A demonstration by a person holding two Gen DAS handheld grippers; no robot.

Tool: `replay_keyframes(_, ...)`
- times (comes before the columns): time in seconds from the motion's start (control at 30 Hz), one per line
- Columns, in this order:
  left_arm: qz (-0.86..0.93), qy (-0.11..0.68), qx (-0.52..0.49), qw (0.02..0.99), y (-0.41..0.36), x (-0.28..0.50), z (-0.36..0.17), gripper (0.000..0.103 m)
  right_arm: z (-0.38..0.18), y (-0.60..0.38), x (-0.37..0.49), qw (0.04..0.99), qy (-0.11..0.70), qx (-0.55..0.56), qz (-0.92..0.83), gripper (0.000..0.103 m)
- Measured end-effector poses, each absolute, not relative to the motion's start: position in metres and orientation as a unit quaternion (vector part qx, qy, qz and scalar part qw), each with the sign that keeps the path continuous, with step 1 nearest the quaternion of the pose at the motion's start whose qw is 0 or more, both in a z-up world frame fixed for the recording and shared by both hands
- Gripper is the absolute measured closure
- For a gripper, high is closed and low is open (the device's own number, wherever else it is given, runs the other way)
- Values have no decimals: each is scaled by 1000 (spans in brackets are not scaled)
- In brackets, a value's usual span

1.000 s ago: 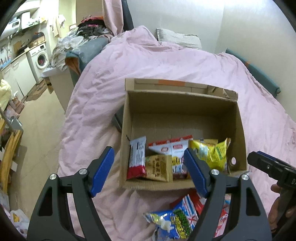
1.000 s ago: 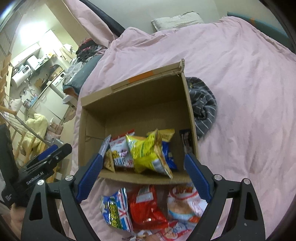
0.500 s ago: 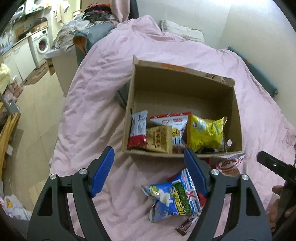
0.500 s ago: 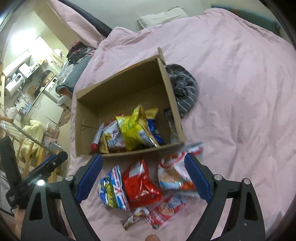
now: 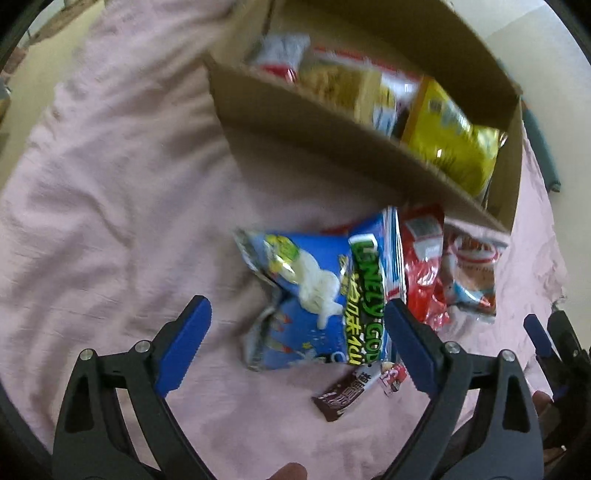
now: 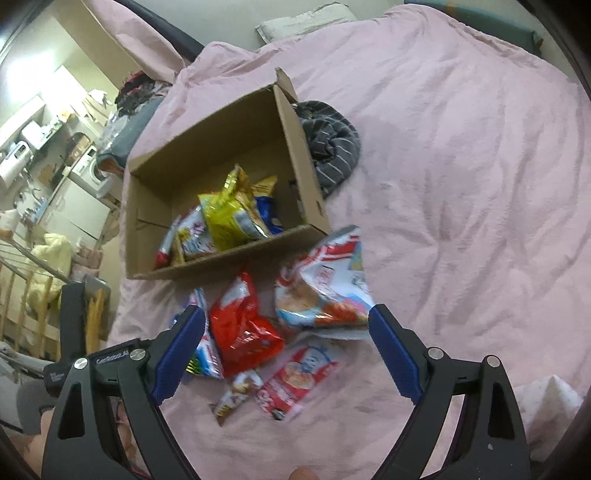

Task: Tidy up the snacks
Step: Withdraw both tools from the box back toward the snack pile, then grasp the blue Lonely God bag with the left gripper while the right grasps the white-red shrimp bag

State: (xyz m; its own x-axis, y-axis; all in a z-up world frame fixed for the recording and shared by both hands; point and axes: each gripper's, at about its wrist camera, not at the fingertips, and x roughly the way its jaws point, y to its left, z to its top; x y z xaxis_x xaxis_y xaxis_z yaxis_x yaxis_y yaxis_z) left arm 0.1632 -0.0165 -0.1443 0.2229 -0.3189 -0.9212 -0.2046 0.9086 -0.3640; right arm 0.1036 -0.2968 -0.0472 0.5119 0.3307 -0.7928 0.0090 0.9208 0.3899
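Note:
A cardboard box [image 6: 229, 258] sits on the pink bedcover and holds several snack bags, among them a yellow bag [image 6: 229, 218]. In front of it lie loose snacks: a blue bag [image 5: 321, 295], a red bag [image 6: 243, 325], a white-and-red bag [image 6: 325, 291], a small red-and-white packet [image 6: 295, 380] and a chocolate bar [image 5: 343, 395]. My left gripper [image 5: 295, 317] points steeply down over the blue bag. Its jaws are opening, and the bag lies below them with no pad pressing on it. My right gripper [image 6: 286, 321] hangs open above the red bag, holding nothing.
A grey striped cloth [image 6: 332, 147] lies against the box's right side. A pillow [image 6: 306, 20] rests at the head of the bed. Left of the bed are a washing machine [image 6: 92, 173] and kitchen clutter. A white cloth [image 6: 550, 398] lies at the lower right.
My left gripper has dropped and tilted down from the box to just over the blue bag, its jaws wider. My right gripper has drawn back from the box, over the loose snacks.

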Motion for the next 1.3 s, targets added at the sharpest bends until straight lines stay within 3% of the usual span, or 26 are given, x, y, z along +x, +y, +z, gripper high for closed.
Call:
replay_keyframes(0.27, -32, 641, -192, 742, -35, 172, -170, 10, -54, -323, 97, 846, 492, 192, 72, 11)
replay_keyframes(0.33, -32, 640, -193, 743, -37, 172, -169, 17, -55, -325, 97, 844, 494, 198, 70, 11)
replay_keyframes(0.37, -35, 639, -194, 743, -39, 172, -168, 28, -55, -325, 97, 846, 492, 198, 66, 11)
replay_keyframes(0.43, -38, 640, -193, 743, -40, 173, -168, 33, -54, -322, 100, 847, 491, 196, 66, 11)
replay_keyframes(0.47, -43, 639, -196, 743, -39, 173, -166, 41, -54, -321, 101, 846, 491, 196, 68, 11)
replay_keyframes(0.6, -49, 634, -183, 750, -41, 171, -159, 47, -55, -312, 106, 846, 492, 192, 74, 11)
replay_keyframes(1.0, -38, 594, -125, 794, -39, 156, -102, 50, -72, -318, 117, 825, 511, 232, 60, 11)
replay_keyframes(1.1, -36, 587, -117, 800, -34, 153, -90, 50, -81, -316, 127, 815, 524, 242, 51, 5)
replay_keyframes(1.3, -36, 571, -103, 813, -23, 151, -73, 50, -101, -298, 151, 805, 559, 197, 14, 5)
